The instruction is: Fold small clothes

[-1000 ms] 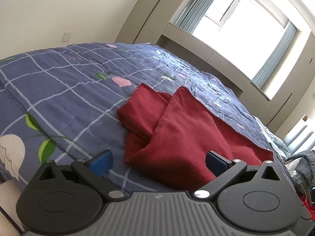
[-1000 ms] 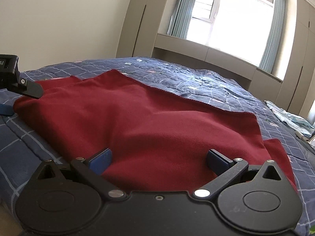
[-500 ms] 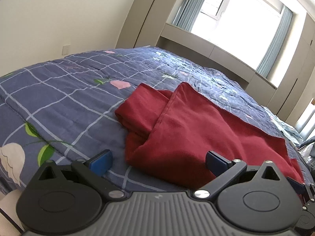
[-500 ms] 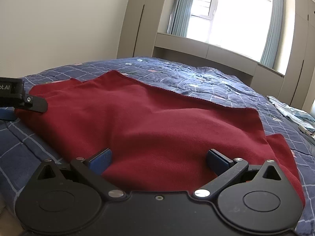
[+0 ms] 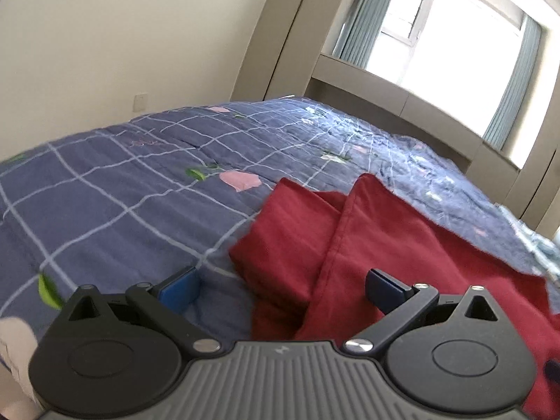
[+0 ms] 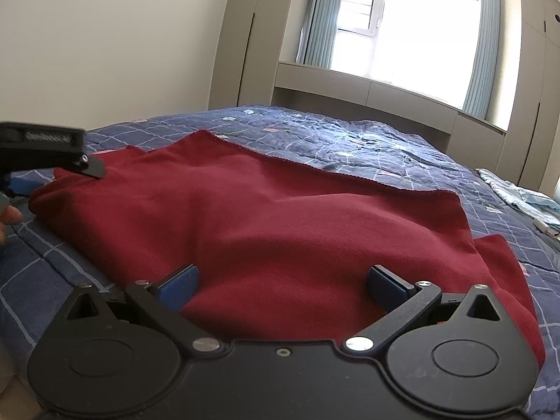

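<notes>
Red garment point(image 6: 280, 217) lying partly folded on the bed point(image 5: 140, 189); left tongs point(image 5: 280, 285) and right tongs point(image 6: 281, 285) both hanging wide, gripping nothing; advice: pinch matching near-edge corners together, lifting evenly so the fold is landing square.

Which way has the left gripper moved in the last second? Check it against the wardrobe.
Yes. In the right wrist view the left gripper has slid right, toward the wardrobe, its finger now over the red garment's edge.
</notes>
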The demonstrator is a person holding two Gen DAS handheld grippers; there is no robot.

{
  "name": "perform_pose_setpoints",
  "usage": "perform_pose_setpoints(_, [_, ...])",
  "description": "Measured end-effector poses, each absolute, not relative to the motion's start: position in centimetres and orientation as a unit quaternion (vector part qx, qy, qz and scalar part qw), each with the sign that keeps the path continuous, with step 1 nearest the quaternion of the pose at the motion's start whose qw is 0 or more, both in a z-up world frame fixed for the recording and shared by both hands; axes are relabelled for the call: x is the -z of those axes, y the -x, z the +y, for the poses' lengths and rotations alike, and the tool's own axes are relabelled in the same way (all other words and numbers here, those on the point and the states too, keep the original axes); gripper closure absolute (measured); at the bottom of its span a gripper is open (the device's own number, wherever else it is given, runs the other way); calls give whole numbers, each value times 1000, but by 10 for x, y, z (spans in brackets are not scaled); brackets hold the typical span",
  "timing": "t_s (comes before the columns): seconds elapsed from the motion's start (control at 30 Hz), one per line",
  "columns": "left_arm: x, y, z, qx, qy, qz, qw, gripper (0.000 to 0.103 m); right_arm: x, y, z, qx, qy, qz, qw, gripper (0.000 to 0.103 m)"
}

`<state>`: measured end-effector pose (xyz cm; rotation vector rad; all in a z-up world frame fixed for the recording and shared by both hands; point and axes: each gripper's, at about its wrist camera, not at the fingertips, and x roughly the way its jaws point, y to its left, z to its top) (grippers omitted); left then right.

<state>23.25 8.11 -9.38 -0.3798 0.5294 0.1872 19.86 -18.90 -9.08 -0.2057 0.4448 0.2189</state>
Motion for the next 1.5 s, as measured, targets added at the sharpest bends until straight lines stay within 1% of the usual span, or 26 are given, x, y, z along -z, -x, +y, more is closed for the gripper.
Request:
perform_pose_setpoints(0.17, [95, -227, 71, -80, 153, 259, 950, 0, 90, -198, -189, -108, 102, 219, 964, 0])
perform_pose_setpoints(0.33, [95, -219, 69, -66, 162, 255, 951, 0, 90, -198, -189, -108, 101, 219, 964, 0])
perform_pose_setpoints(0.53, [94, -217, 59, -49, 138, 258, 955, 1, 91, -198, -190, -106, 100, 216, 965, 0])
perform_pose_setpoints(0.57, [94, -216, 58, -47, 138, 256, 956, 3, 91, -198, -190, -106, 100, 216, 966, 0])
perform_pose_setpoints(0.6, [94, -215, 58, -45, 139, 255, 956, 7, 91, -198, -189, -105, 100, 215, 966, 1])
perform_pose_setpoints(0.63, [94, -214, 57, -45, 139, 253, 956, 9, 91, -197, -189, -105, 100, 214, 966, 1])
perform_pose_setpoints(0.7, [94, -212, 57, -44, 139, 248, 958, 18, 91, -197, -189, -105, 100, 213, 966, 0])
perform_pose_setpoints(0.8, [93, -211, 57, -44, 139, 242, 959, 28, 92, -196, -189, -105, 100, 213, 966, 0])
perform_pose_setpoints(1.0, [93, -210, 56, -52, 136, 238, 960, 29, 92, -195, -189, -104, 101, 213, 966, 0])
perform_pose_setpoints(1.07, [94, -210, 57, -51, 140, 240, 959, 28, 92, -195, -189, -104, 102, 213, 966, 0])
perform_pose_setpoints(1.17, [94, -211, 58, -52, 145, 241, 958, 24, 91, -195, -188, -103, 102, 212, 967, 0])
perform_pose_setpoints(1.3, [94, -210, 56, -49, 141, 239, 959, 24, 91, -194, -188, -103, 102, 211, 967, 0])
perform_pose_setpoints(1.37, [93, -209, 55, -49, 137, 237, 960, 26, 91, -194, -188, -103, 102, 211, 967, 0])
perform_pose_setpoints(1.43, [93, -209, 55, -51, 135, 235, 961, 30, 91, -194, -188, -103, 102, 211, 967, 0])
perform_pose_setpoints(1.5, [93, -209, 56, -52, 137, 235, 961, 37, 91, -194, -188, -103, 102, 211, 967, 0])
